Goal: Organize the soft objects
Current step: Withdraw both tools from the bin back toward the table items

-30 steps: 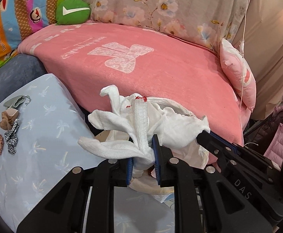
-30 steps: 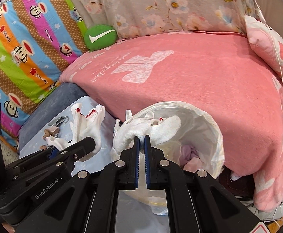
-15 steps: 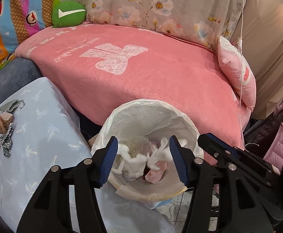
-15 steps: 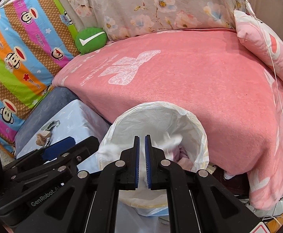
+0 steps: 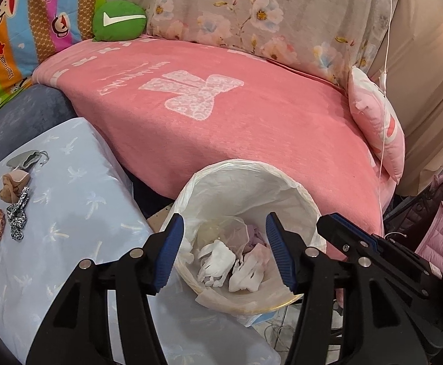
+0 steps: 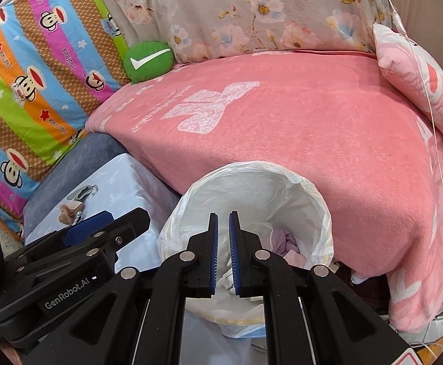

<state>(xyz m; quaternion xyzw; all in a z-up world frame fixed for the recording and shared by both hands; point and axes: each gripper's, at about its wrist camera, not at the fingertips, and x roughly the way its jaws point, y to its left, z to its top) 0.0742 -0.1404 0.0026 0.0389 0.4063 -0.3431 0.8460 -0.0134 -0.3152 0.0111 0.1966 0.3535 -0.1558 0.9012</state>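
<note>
Beside a pink blanket-covered sofa (image 5: 251, 127), 2 white gloves (image 5: 230, 263) lie in the lined bin (image 5: 251, 182) under the spread-jawed, empty left gripper (image 5: 224, 252), nearer than the nearly closed, empty right gripper (image 6: 223, 252) to small fabric pieces (image 5: 13, 203) leftward.

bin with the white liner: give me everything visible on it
The bin is round and open-topped, lined with a thin, crinkled, translucent white plastic bag folded over a pale yellowish rim. It stands against the pink blanket, beside the light-blue cushion. Inside lie two white gloves on pinkish-lilac cloth. Both grippers are above it, touching nothing.
</note>
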